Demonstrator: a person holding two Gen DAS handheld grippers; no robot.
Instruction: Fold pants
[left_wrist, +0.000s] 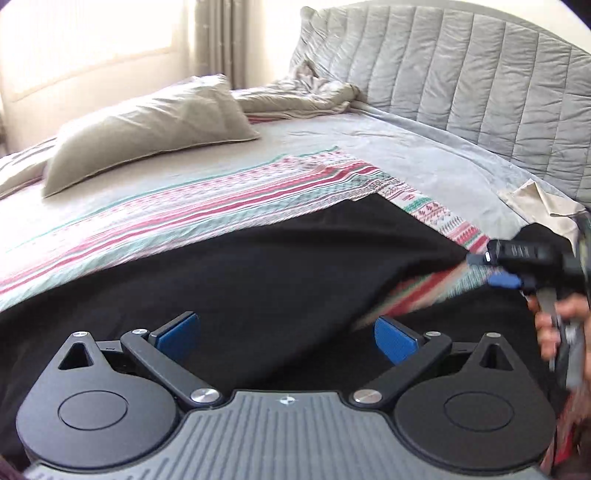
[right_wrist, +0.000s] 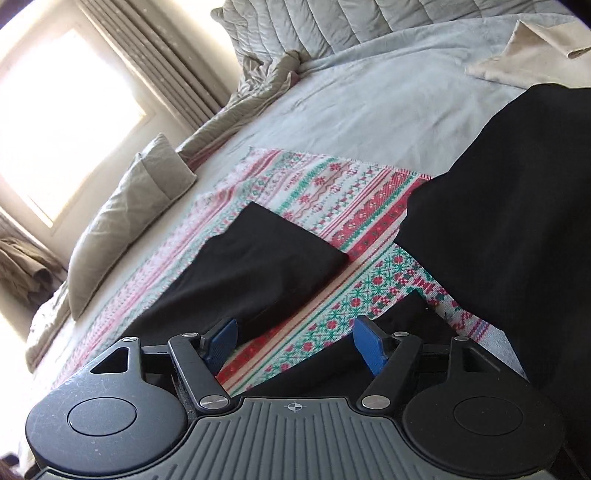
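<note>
We see the black pants (left_wrist: 258, 266) spread across a patterned red-and-green blanket (left_wrist: 207, 206) on the bed (left_wrist: 424, 147); from the left wrist view the dark cloth fills the near half of the frame, and the left gripper (left_wrist: 287, 338) hangs just over it with its blue pads (left_wrist: 179, 332) wide apart, holding nothing. The right gripper (left_wrist: 495, 271) shows at the far right of that view, gripped by a hand (left_wrist: 554, 325) — its blue-tipped fingers look parted, close to the edge of the pants. From the right wrist view the right gripper (right_wrist: 295, 345) has its jaws apart over a bare strip of blanket (right_wrist: 332, 199); one trouser leg (right_wrist: 258, 266) lies ahead, another dark mass (right_wrist: 517, 221) rises to the right. A grey pillow (left_wrist: 147, 129) rests farther up the bed; a beige cloth (right_wrist: 535, 51) lies near the quilted headboard (left_wrist: 480, 74).
</note>
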